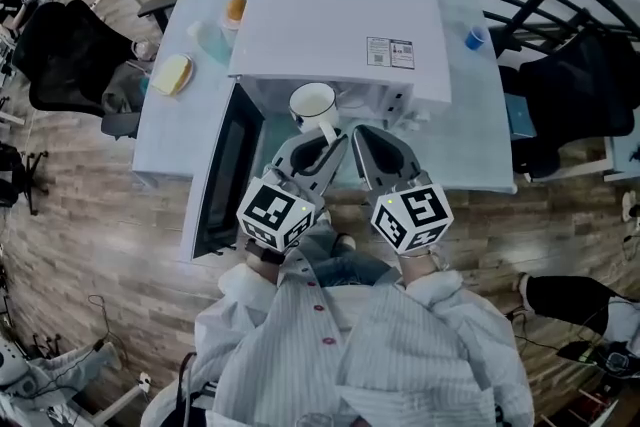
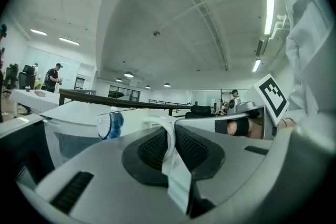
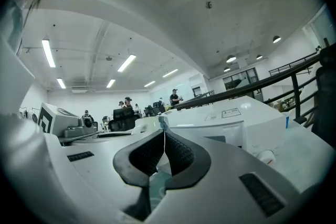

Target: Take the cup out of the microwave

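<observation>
At the far left of the white table [image 1: 470, 135] lie a yellow block [image 1: 172, 73] and an orange-capped bottle [image 1: 235, 10]. Next comes the microwave door [image 1: 225, 170], swung open toward the person. The white microwave [image 1: 340, 35] stands at the table's middle. The cup [image 1: 313, 102], white and upright, is just in front of the open cavity, past the front edge of the microwave's top, with its handle toward the person. The left gripper [image 1: 330, 137] is clamped on that handle: in the left gripper view its ribbed pads [image 2: 152, 147] press the curved white handle [image 2: 169, 131] from both sides. Just beside it, the right gripper [image 1: 358, 133] holds nothing, its jaws closed together tip to tip in the right gripper view [image 3: 164, 136]. A small blue cup [image 1: 476, 37] sits near the table's far right corner.
</observation>
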